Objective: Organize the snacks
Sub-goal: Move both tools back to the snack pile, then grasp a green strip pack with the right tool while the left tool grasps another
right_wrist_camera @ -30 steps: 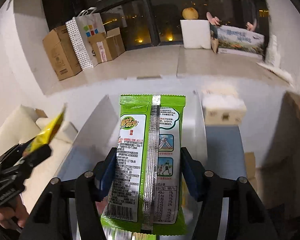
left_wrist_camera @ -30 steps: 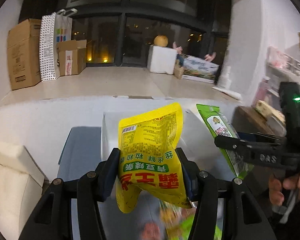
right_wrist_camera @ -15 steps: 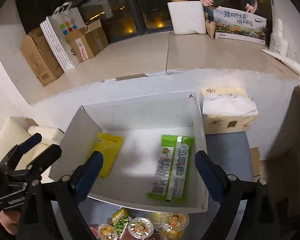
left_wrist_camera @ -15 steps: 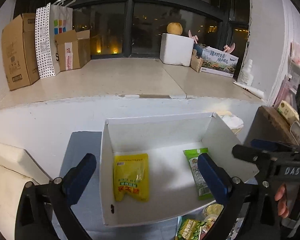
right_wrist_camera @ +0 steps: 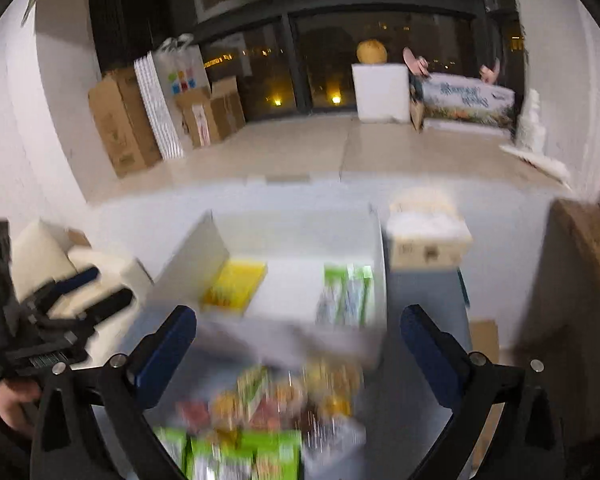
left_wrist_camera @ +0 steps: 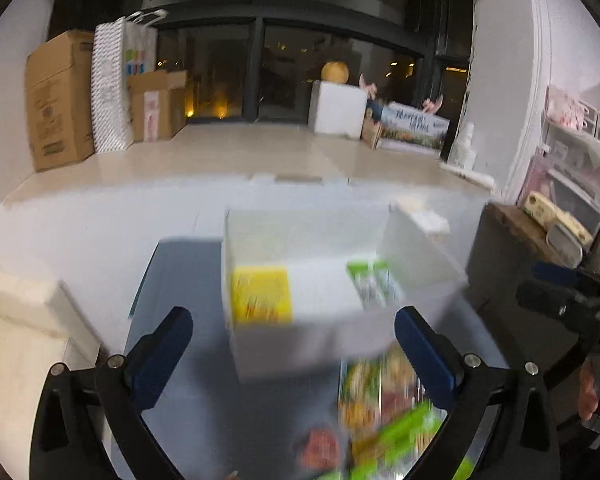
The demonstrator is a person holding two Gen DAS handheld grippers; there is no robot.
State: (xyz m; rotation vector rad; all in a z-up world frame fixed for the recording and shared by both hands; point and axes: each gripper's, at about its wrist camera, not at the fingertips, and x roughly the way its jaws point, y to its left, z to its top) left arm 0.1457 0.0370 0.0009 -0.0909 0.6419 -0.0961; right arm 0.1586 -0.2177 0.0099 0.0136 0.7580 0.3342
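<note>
Jaws of both my left gripper point(left_wrist_camera: 294, 344) and right gripper point(right_wrist_camera: 298, 342) gape wide, empty, below the white box point(left_wrist_camera: 300, 354) holding yellow packet point(left_wrist_camera: 260, 296) and green packet point(left_wrist_camera: 374, 282) at frame centre.

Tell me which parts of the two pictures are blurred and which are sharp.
Left wrist view: white box and snack pile smeared by motion; left hand-held gripper sharp. Right wrist view: the same, pile smeared, right hand-held gripper sharp.
</note>
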